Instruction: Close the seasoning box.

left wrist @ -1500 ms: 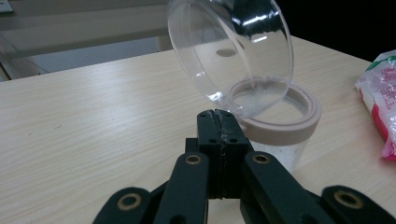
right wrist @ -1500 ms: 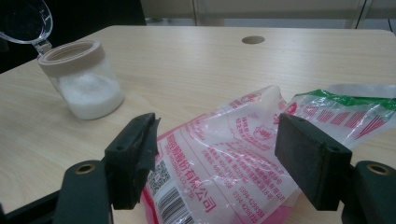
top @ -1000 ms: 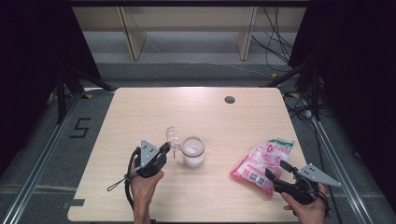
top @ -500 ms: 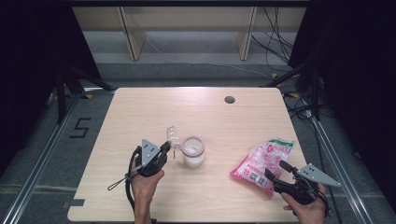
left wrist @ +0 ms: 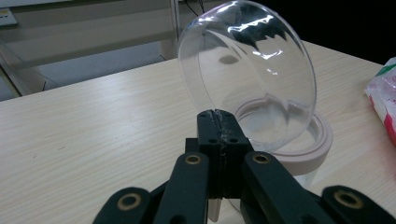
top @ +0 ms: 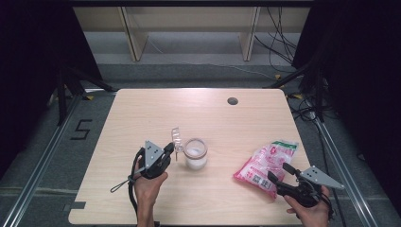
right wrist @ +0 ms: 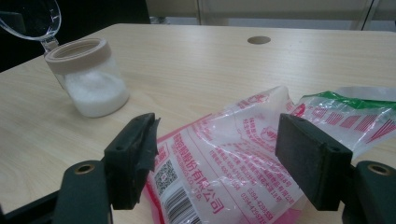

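Pale wooden table (top: 142,113): my left gripper (left wrist: 218,122) pinches the clear plastic scoop (left wrist: 247,70) over the white-powder jar (top: 196,153) at frame centre (a tilt could spill); my right gripper (right wrist: 215,158) gapes around the pink printed bag (right wrist: 233,158).

On the wooden table (top: 142,113): one glass jar (top: 195,153) part-filled with white granules, one clear hinged lid (top: 177,138) tilted up beside its rim, one pink-and-green printed plastic bag (top: 265,163). Also counted: two hand-held grippers, the left gripper (top: 169,150) and the right gripper (top: 279,172), each with two black jaws and one grey three-cornered plate. One round cable hole (top: 232,100) near the table's far edge.
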Motion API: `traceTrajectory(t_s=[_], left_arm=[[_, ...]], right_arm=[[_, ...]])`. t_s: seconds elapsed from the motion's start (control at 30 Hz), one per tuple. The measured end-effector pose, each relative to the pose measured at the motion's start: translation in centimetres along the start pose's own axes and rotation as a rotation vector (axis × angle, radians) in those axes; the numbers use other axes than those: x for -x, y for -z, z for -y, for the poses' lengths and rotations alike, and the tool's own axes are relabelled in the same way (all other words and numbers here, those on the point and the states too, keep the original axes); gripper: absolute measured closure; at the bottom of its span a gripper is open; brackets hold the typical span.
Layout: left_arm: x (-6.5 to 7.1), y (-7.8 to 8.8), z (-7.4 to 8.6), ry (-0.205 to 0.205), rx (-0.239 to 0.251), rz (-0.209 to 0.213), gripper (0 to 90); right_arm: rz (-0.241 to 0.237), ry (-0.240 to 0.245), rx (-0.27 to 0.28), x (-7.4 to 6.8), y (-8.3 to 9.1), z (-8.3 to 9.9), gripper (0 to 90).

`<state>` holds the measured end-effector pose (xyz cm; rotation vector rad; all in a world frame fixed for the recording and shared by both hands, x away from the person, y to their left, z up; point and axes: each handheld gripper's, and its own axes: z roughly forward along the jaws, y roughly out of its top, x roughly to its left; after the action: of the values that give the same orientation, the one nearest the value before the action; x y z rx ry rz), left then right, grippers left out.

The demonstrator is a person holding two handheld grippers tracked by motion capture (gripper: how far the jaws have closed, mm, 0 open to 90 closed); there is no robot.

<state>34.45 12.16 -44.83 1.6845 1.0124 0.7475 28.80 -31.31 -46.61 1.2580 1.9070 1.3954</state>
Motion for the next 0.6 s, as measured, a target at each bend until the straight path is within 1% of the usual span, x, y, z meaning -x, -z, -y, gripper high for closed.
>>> traceTrajectory(t_s=[0.03,0.1,0.13,0.2,0.23,0.27,0.37,0.4,0.47,0.5,0.57,0.6], left_arm=[[0.1,-0.1,0.0,0.003,0.007,0.001,89.3],[0.1,-0.1,-0.1,-0.008,-0.002,-0.001,89.3],[0.2,-0.1,-0.1,-0.007,-0.001,0.0,89.3],[0.2,-0.1,-0.1,-0.006,0.007,0.003,89.3],[0.3,-0.1,-0.2,-0.006,0.007,0.002,89.3],[0.3,-0.1,-0.2,-0.009,0.001,0.0,89.3],[0.5,-0.2,-0.3,-0.015,0.004,0.014,89.3],[0.6,-0.3,-0.3,-0.015,0.007,0.017,89.3],[0.8,-0.4,-0.3,-0.017,0.014,0.025,89.3],[1.0,-0.4,-0.3,-0.012,0.01,0.025,89.3],[1.1,-0.4,-0.4,-0.015,0.009,0.027,89.3],[1.1,-0.5,-0.4,-0.016,0.011,0.033,89.3]], right_arm=[[-0.01,-0.008,-0.004,0.0,0.0,0.0,31.0],[-0.035,0.005,-0.006,0.1,-0.1,0.0,31.3],[-0.038,0.001,-0.006,0.0,-0.1,0.0,31.3],[-0.032,0.001,-0.006,0.0,-0.1,0.0,31.3],[-0.011,0.001,-0.001,-0.1,-0.1,0.0,31.3],[-0.011,-0.022,-0.008,-0.3,0.0,0.0,31.3],[-0.012,0.003,-0.002,-0.1,0.0,0.0,31.3],[-0.011,-0.014,-0.009,-0.3,0.0,0.0,31.4],[-0.009,0.011,-0.008,-0.1,0.0,0.0,31.4],[-0.004,0.015,-0.01,-0.1,0.0,0.0,31.4],[-0.014,0.011,-0.003,-0.1,-0.1,0.0,31.3],[-0.01,0.013,-0.004,-0.1,-0.1,0.0,31.3]])
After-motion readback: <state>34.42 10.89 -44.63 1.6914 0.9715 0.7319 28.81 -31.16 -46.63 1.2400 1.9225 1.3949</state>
